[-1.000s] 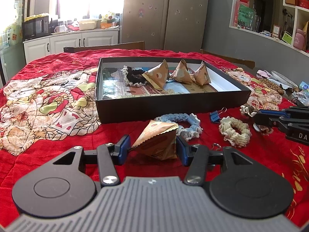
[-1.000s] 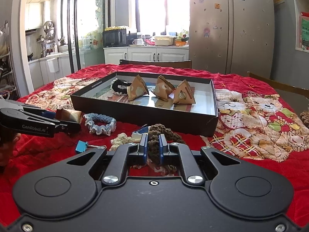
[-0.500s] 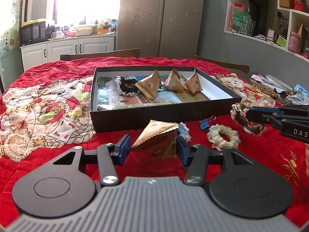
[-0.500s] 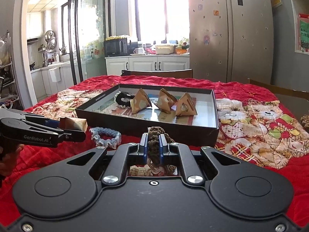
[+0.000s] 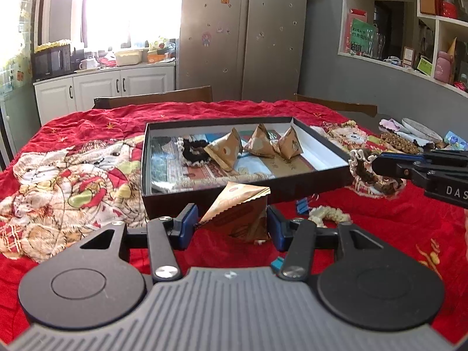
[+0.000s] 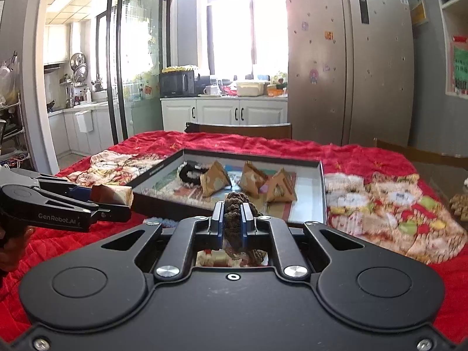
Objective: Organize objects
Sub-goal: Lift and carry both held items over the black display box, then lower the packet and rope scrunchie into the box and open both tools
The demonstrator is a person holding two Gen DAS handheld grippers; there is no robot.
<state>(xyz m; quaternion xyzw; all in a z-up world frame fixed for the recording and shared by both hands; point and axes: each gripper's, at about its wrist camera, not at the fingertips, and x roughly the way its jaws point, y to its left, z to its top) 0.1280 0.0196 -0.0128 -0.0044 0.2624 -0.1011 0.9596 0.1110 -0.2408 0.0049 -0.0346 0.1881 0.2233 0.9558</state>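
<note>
Brown paper, folded into a pyramid packet point(image 5: 239, 216), is sitting clamped in the left tool point(image 5: 232, 225), while the right tool point(image 6: 232, 222) is pinching a brown scrunchie point(image 6: 234, 204) nearly flat. Both are hanging just short of the black box's point(image 5: 204, 194) near wall, the box lying straight ahead, its long side running crosswise. Beneath everything a red quilt point(image 5: 87, 122) is covering the desk, kitchen cabinets beyond.

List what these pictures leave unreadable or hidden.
- Left wrist view: blue binder clip mostly hidden behind the held brown packet; the right tool is cut off by the frame's edge.
- Right wrist view: cream scrunchie hidden under the tool body; blanket's cartoon print blurred.
</note>
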